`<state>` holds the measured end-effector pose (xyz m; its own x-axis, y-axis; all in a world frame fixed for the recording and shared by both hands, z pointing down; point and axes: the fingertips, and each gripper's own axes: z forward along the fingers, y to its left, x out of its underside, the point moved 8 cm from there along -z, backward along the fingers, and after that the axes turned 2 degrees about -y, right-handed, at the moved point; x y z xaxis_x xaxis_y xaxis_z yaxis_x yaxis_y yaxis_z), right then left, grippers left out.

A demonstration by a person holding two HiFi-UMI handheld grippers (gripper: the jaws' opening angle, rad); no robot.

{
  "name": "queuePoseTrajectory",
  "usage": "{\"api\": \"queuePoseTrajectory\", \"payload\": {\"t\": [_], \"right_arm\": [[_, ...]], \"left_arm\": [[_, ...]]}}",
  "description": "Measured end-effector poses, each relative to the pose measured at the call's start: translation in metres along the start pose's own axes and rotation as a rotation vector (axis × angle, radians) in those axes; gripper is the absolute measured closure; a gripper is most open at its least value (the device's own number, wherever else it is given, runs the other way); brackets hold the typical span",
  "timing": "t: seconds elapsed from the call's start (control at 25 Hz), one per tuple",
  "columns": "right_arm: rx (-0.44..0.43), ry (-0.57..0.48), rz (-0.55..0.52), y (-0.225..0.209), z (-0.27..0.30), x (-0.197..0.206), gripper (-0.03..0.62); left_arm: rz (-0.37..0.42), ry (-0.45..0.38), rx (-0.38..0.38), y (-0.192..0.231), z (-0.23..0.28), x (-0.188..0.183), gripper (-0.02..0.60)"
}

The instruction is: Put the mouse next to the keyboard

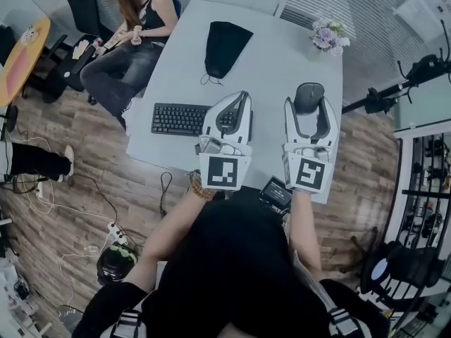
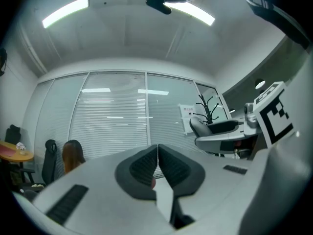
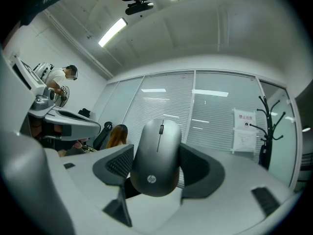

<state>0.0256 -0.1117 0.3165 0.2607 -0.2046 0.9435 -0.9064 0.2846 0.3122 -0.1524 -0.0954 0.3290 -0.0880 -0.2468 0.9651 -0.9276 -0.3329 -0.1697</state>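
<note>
White right gripper [image 1: 309, 110]: held in the person's right hand, its two jaws are closed on the mouse [image 3: 157, 155], with one dark ribbed pad pressing each long side.
Mouse, look: dark grey and matte, a smooth oval shell. A thin seam runs down the middle from the front edge, with a small scroll wheel set in it, and there is a small round pale logo near the rear.
Mouse, place: between the right gripper's jaw tips, over the right half of the white table [image 1: 282, 55]. It sits well right of the keyboard [image 1: 177, 118]. Whether it touches the tabletop cannot be told.
Left gripper [image 2: 157, 163]: its jaws are pressed together with nothing between the pads. In the head view it lies between the keyboard and the mouse, its body overlapping the keyboard's right end.
Keyboard: black, lying near the table's front edge on the left.
Farther on the table: a black bag [image 1: 224, 44] beyond the keyboard and a small bunch of pale flowers [image 1: 328, 35] at the far right corner.
Beyond the table: a seated person [image 1: 134, 34] at the far left corner, over a wooden floor [image 1: 84, 182].
</note>
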Motion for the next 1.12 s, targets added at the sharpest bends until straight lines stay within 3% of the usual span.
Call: {"api": "queuePoseTrajectory", "payload": {"t": [0.28, 1.12], "right_arm": [[0.041, 0.04, -0.013, 0.0, -0.006, 0.002, 0.296], [0.04, 0.148, 0.045, 0.012, 0.019, 0.051, 0.297]], "left_arm": [[-0.027, -0.024, 0.059, -0.004, 0.004, 0.004, 0.569], [-0.038, 0.038, 0.053, 0.01, 0.009, 0.038, 0.569]]}}
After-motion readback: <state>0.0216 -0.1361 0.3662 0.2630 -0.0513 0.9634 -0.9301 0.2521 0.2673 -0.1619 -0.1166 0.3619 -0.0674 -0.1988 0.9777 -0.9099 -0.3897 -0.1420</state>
